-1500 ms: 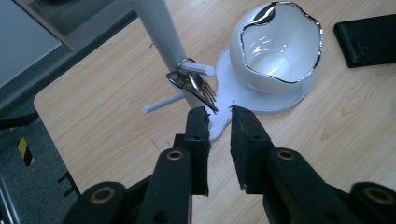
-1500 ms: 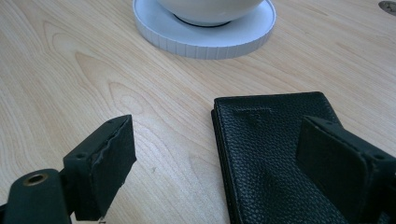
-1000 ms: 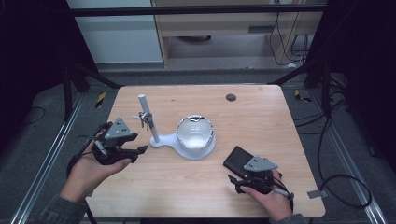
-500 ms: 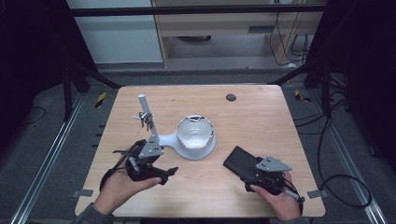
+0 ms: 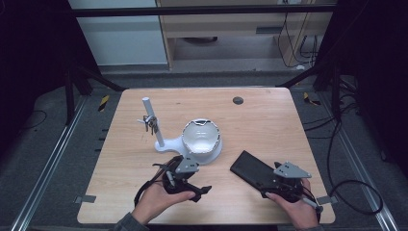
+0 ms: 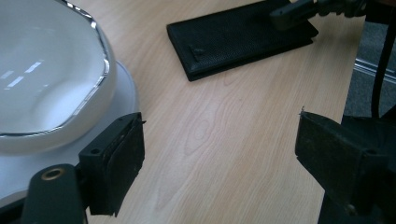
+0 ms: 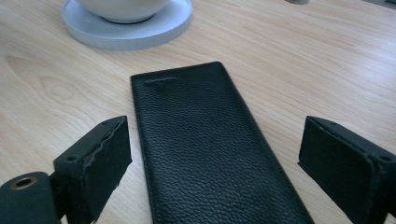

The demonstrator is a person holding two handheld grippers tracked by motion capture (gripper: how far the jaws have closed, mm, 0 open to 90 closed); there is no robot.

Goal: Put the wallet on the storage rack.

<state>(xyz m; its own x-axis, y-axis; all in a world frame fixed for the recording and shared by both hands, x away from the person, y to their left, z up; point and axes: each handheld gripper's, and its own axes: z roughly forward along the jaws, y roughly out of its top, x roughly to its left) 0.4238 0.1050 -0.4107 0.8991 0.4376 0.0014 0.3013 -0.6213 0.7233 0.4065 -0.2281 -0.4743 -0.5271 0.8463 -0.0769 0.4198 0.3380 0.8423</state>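
Lying flat on the pale wooden table (image 5: pixel 269 120), the long black grained-leather wallet (image 5: pixel 252 169) is found at the near right, well apart from the white bowl on its round white base (image 5: pixel 202 139) and from the white post with a small bunch of keys hung on it (image 5: pixel 150 122).

The right gripper (image 5: pixel 274 190) is placed at the wallet's near end. In the right gripper view the wallet (image 7: pixel 210 149) is seen running straight away from the camera, its long axis in line with the gripper and its near end between the two black pads (image 7: pixel 100 163). The jaws are spread wide — neither pad is touching the leather, and a strip of bare table is left on each side. The wallet's width is thus straddled, and a close across the short axis is judged to be what the coming move turns on.

The left gripper (image 5: pixel 197 191) is held low over the table just in front of the bowl base. Its jaws have just been opening and now stand wide with nothing between them. In the left gripper view the wallet (image 6: pixel 238 37) is seen farther off, lying crosswise — its long side is presented to the left jaws. The right hand is clearly the nearer.
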